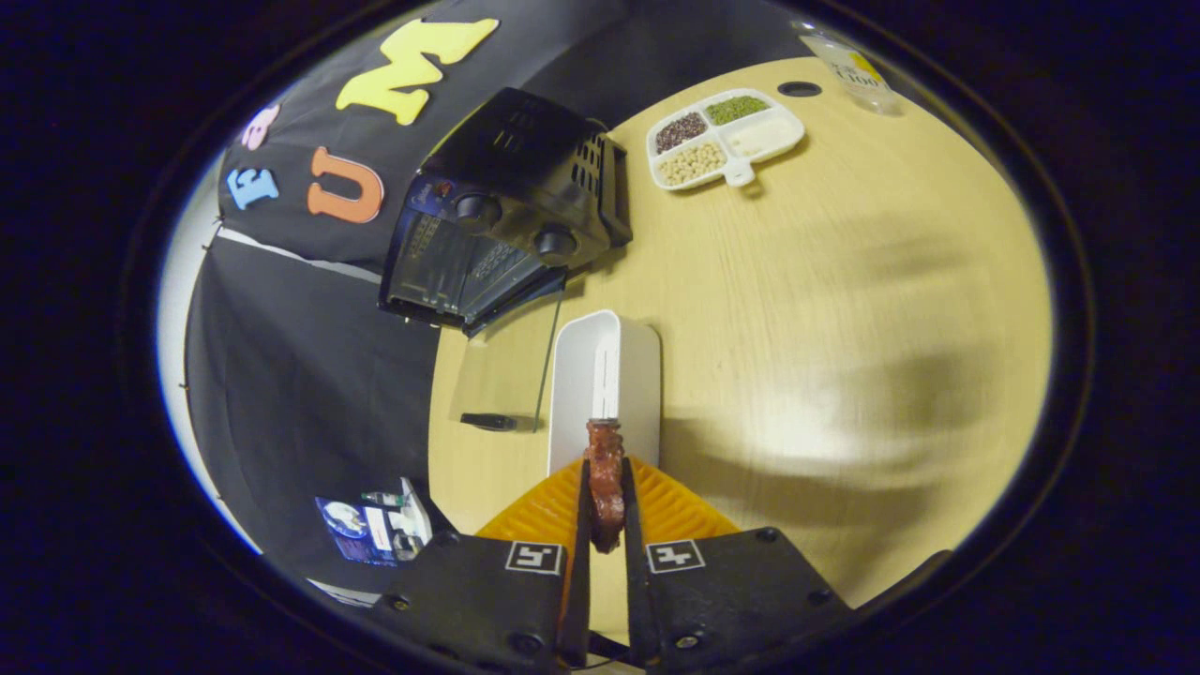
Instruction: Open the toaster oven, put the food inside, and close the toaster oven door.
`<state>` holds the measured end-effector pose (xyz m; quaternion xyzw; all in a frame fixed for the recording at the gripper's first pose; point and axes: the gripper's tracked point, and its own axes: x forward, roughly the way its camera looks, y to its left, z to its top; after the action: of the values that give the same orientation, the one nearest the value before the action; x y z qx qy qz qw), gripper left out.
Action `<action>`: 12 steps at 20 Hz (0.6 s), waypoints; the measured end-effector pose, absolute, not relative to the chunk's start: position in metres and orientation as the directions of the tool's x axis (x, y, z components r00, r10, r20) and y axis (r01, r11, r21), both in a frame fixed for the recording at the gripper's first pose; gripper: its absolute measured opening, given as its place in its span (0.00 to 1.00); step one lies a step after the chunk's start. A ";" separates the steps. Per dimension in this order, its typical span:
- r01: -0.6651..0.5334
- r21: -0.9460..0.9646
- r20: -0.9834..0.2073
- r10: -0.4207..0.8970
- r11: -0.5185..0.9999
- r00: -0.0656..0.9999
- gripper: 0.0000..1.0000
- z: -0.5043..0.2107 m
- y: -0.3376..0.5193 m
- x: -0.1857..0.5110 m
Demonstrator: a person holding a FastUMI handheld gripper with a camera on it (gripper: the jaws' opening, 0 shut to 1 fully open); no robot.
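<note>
Writing: none legible. A clear bottle at the far rim of the table carries a label, too blurred to make out; the toaster oven has a small printed patch by its knobs, also unreadable. Two square black-and-white markers sit on the gripper body.

Gripper fingers pressed close together, pinching a reddish-brown piece of food between them. Food's long axis runs along the fingers, pointing forward; its front end pokes out just past the fingertips.

Taking the toaster oven as landmark: it stands at the table's edge against the black cloth wall, well ahead of the food and off to the left, door hanging open. A white rectangular tray lies between oven and gripper, just beyond the food's tip. A small black object lies on the table below the oven, left of the tray. A white divided dish of grains and beans sits right of the oven.
</note>
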<state>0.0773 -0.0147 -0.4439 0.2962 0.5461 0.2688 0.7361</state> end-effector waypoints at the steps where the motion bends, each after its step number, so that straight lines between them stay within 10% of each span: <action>1: -0.080 0.727 -0.646 0.718 0.683 0.258 0.18 -0.444 -0.014 0.075; 12: -0.099 0.724 -0.588 0.687 0.682 0.428 0.16 -0.372 0.031 0.081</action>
<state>0.0805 0.0308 -0.3722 0.3105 0.4728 0.2501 0.7858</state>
